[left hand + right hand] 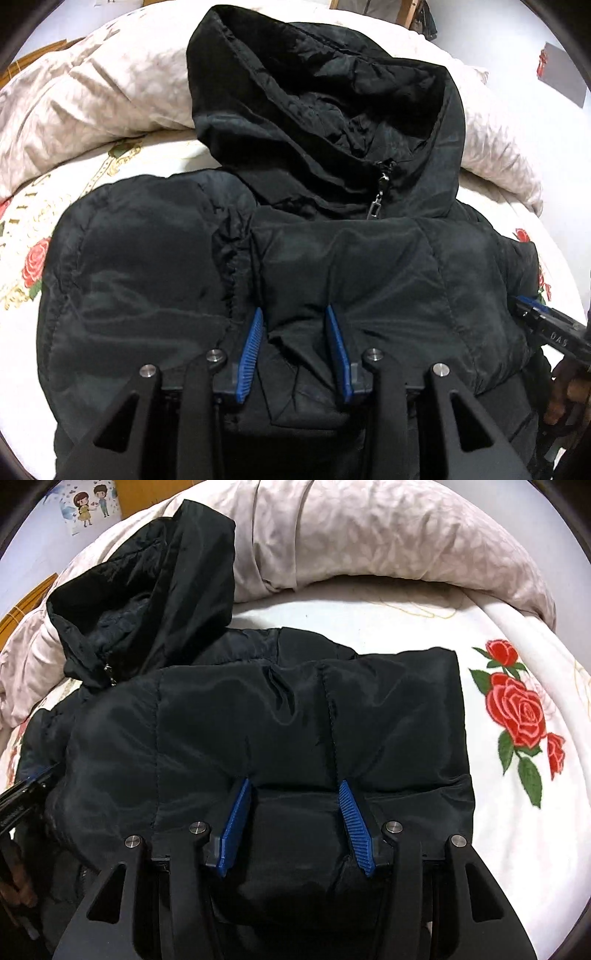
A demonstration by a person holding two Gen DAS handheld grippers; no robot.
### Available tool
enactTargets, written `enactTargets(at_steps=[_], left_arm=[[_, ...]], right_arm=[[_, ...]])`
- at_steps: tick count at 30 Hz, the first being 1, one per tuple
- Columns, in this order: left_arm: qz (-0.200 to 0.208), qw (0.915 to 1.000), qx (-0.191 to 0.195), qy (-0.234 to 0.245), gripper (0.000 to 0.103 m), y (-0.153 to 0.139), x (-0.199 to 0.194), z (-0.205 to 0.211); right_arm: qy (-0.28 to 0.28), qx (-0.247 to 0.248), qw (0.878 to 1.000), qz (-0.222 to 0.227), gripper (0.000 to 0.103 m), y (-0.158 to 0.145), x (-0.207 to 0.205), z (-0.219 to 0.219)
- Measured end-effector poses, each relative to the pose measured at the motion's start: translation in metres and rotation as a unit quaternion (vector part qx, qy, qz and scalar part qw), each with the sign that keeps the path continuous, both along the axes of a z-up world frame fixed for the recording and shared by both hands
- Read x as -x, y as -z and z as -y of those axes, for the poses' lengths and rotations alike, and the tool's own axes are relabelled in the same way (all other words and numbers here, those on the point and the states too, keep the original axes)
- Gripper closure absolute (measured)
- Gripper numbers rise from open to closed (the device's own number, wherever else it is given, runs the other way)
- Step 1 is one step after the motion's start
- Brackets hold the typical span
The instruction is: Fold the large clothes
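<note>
A black hooded padded jacket point(332, 266) lies on the bed, hood point(325, 96) at the far end, lower part folded up over the chest. My left gripper point(293, 312) is shut on a thick fold of the jacket's hem, blue pads point(251, 343) pressed into the cloth. My right gripper point(293, 784) is shut on the same folded edge point(295, 738) further right. The right gripper point(532, 310) also shows at the right edge of the left wrist view. The left gripper point(37, 782) shows at the left edge of the right wrist view.
The bed sheet point(517, 812) is white with red rose prints point(517, 712). A rolled beige duvet point(369, 535) lies along the far side, under the hood. A cartoon sticker point(88, 506) hangs on the wall. A wooden bed frame point(22, 70) shows at far left.
</note>
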State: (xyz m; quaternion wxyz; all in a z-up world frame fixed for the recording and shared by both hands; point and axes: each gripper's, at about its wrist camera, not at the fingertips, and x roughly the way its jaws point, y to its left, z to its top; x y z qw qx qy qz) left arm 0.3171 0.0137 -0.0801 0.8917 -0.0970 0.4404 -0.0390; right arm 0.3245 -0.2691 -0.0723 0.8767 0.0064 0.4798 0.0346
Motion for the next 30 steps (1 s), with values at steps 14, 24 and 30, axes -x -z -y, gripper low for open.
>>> enactTargets(at_steps=[14,24,30], left_arm=[[0.012,0.9994,-0.029,-0.015,0.064,-0.042,0.003,-0.024],[-0.019,0.9974,-0.068,-0.016,0.064,-0.010,-0.005,-0.018],[-0.014,0.9982,-0.049,-0.031,0.064,-0.044,0.018,-0.030]], right_arm=[[0.014,0.002,0.999,0.033,0.053,-0.047,0.003,0.016],[0.006,0.024,1.000,-0.006,0.052,-0.025,-0.011,0.014],[0.012,0.002,1.000,0.016,0.052,-0.066,0.020,0.014]])
